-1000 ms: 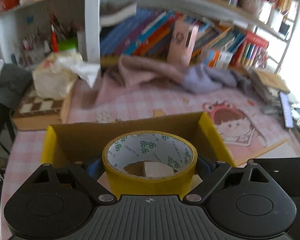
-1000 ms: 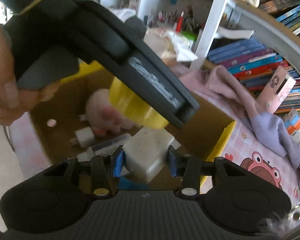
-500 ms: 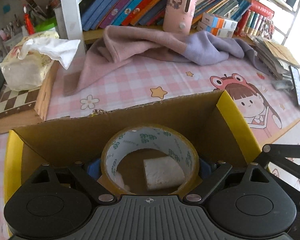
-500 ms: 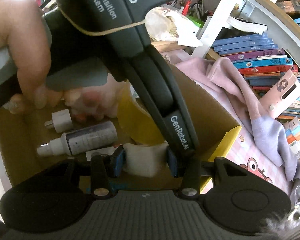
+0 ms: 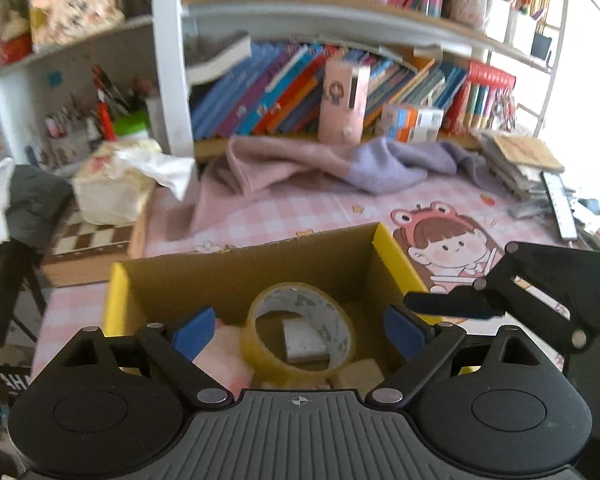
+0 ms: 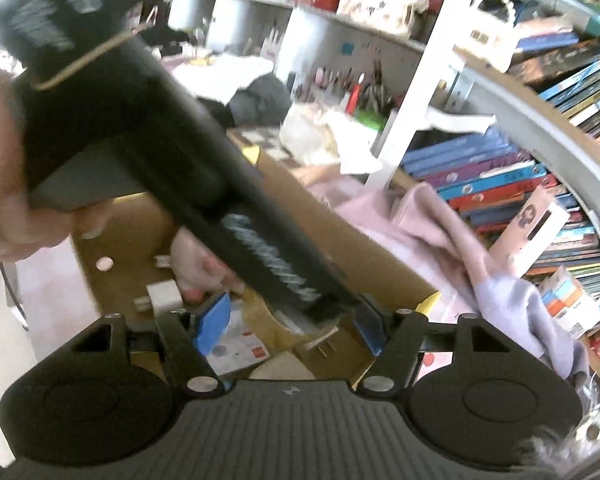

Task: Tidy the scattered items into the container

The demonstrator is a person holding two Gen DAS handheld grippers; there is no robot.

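Observation:
A cardboard box [image 5: 260,268] with yellow flaps stands on the pink checked tablecloth. Inside it lies a yellow tape roll [image 5: 260,354], with a white block [image 5: 302,344] showing through its hole, a pink plush [image 5: 220,360] to its left and a cream block [image 5: 360,374] to its right. My left gripper [image 5: 299,334] hangs open above the roll without touching it. My right gripper [image 6: 290,325] is over the box with its jaws opening, and no pad presses on anything. The cream block [image 6: 282,366] lies below it. A white plug [image 6: 164,296] also rests in the box. The left gripper's black body [image 6: 220,184] crosses the right wrist view.
A pink and purple cloth [image 5: 320,168] lies behind the box, before a bookshelf [image 5: 300,92] and a pink holder [image 5: 342,100]. A tissue pack [image 5: 112,184] sits on a chessboard case [image 5: 88,244] at the left. Stacked papers [image 5: 524,160] fill the right edge.
The left gripper let go of the tape roll, which now lies in the box, and drew back upward. The right gripper's jaws spread off the cream block, which dropped below them.

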